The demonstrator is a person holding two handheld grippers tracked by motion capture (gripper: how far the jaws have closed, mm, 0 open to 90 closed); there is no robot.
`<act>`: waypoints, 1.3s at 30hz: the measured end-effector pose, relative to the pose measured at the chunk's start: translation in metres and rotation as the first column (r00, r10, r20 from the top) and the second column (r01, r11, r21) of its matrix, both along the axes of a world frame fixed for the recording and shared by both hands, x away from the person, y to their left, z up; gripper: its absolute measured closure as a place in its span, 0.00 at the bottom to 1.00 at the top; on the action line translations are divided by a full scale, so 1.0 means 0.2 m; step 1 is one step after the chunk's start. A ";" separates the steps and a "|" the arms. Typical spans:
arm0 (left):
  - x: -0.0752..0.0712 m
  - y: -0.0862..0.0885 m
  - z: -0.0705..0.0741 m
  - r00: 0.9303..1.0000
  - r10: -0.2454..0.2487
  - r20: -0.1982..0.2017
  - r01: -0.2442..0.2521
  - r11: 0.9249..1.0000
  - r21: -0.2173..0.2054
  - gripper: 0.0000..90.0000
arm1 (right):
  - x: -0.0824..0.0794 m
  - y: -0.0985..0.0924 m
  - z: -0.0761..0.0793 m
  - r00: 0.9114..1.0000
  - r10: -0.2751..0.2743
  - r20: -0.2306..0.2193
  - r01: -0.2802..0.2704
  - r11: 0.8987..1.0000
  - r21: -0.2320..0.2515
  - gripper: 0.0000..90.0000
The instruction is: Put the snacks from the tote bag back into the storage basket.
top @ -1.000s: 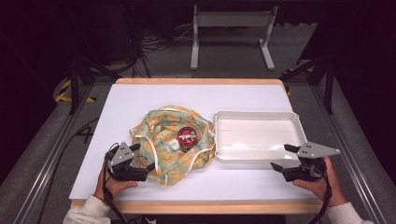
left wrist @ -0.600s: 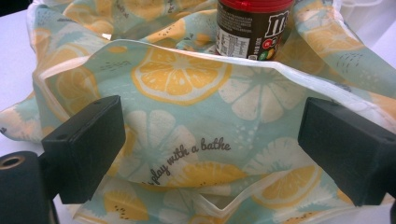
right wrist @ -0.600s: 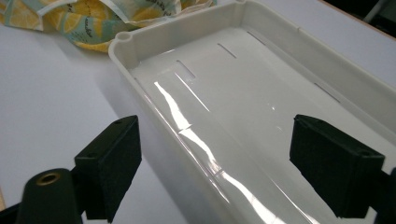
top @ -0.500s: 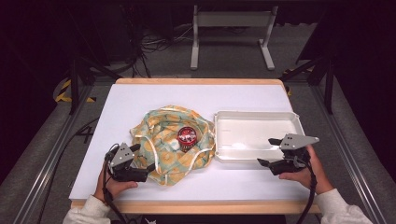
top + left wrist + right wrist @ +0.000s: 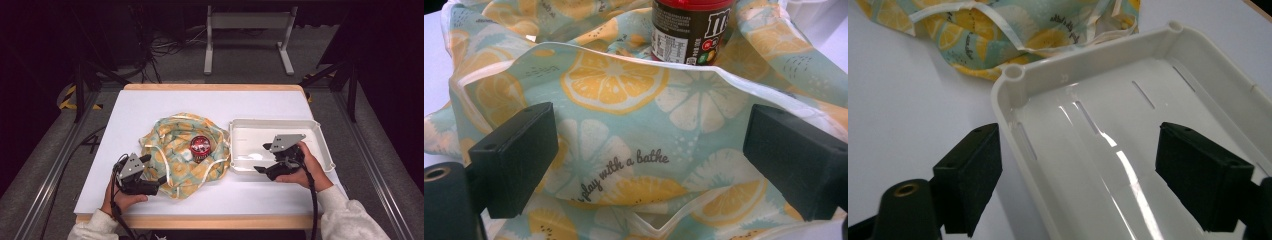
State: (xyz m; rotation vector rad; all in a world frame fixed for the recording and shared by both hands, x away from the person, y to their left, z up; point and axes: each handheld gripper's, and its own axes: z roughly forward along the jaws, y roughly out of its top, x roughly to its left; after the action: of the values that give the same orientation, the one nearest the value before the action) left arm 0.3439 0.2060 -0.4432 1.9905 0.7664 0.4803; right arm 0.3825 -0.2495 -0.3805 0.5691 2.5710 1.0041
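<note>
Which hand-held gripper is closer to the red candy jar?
Left. The left hand-held gripper sits at the fabric bag's near edge, just below-left of the red candy jar. The right hand-held gripper is farther off, over the white tray.

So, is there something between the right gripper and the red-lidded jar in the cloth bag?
Yes. The right gripper is over the white tray, and the tray's near-left rim lies between its open jaws. Past that corner, the folds of the bag rise around the jar.
</note>
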 end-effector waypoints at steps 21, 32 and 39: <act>0.00 0.01 -0.01 1.000 -0.005 -0.003 0.005 1.000 0.001 0.09 | 0.21 0.34 0.11 0.993 0.098 0.067 -0.095 0.994 -0.054 0.27; -0.01 0.01 -0.01 1.000 -0.002 -0.002 0.002 1.000 -0.003 0.09 | 0.27 0.51 0.11 0.986 0.167 -0.006 -0.166 0.980 -0.106 0.27; -0.02 0.02 -0.01 1.000 -0.002 -0.005 0.002 1.000 -0.004 0.09 | 0.29 0.63 0.12 0.977 0.208 -0.045 -0.212 0.967 -0.142 0.27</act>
State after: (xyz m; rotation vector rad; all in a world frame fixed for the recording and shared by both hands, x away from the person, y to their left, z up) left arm 0.3409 0.2103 -0.4447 1.9894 0.7682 0.4729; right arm 0.4408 -0.1228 -0.3558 0.2788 2.7469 0.8662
